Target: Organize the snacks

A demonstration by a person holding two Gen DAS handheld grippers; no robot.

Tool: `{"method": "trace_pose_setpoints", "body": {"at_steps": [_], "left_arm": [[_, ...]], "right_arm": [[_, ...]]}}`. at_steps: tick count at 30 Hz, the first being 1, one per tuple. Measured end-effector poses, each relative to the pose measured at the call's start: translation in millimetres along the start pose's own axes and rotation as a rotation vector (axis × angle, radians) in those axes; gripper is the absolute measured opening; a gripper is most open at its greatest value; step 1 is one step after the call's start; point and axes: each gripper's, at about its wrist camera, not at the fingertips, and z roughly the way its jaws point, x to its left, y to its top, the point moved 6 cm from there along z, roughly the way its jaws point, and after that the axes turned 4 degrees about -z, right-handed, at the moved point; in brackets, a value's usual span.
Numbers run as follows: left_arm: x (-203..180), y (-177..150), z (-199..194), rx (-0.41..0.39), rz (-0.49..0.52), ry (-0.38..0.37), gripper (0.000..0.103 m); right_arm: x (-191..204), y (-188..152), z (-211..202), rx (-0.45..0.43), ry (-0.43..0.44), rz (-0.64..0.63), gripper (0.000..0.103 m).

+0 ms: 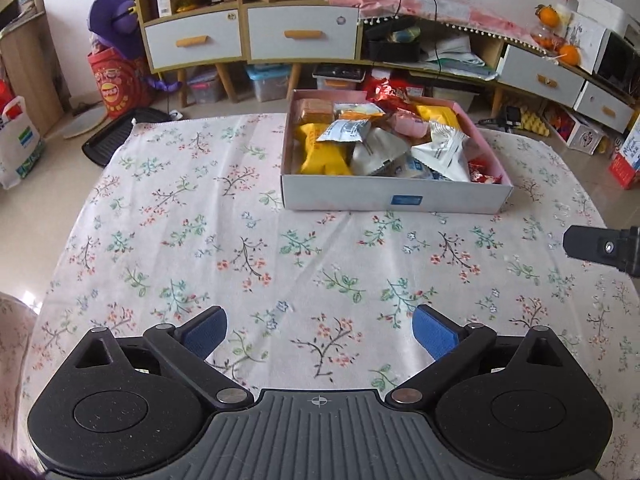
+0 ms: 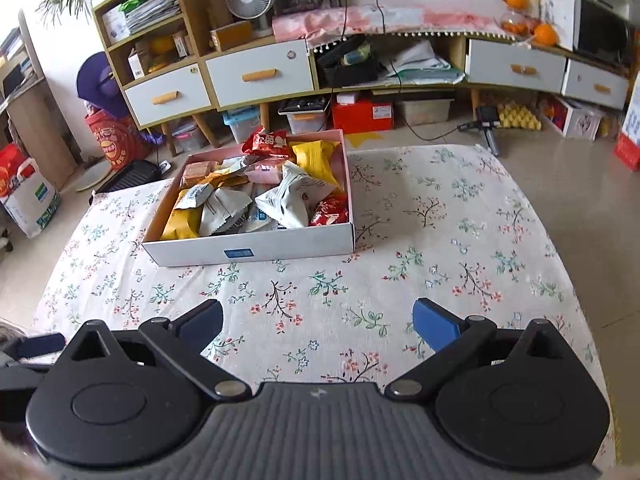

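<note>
Apparently you are near the end, or at it: every snack packet in view sits heaped inside the box (image 2: 256,250), none lies on the floral tablecloth (image 2: 440,240), though the heap is loose and unsorted, so tidying may remain. Your left gripper (image 1: 320,332) and right gripper (image 2: 318,322) both hang wide apart and hold nothing, well short of the box; the box rests on the cloth's far half, to the right in the left wrist view and to the left in the right wrist view, its long axis running roughly side to side, a long labelled wall facing you.
</note>
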Motion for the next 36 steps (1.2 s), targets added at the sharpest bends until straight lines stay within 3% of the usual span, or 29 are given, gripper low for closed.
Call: {"method": "trace_pose_setpoints", "body": {"at_steps": [13,36], "left_arm": [[-3,-1,-13,-0.038,-0.009,0.048,0.100],[-4,3,-17,-0.042,-0.014,0.036,0.100]], "right_arm": [[6,-9,-7,-0.004,-0.043,-0.045,0.102],[21,-15,-2,0.027,-0.044,-0.103,0.102]]}}
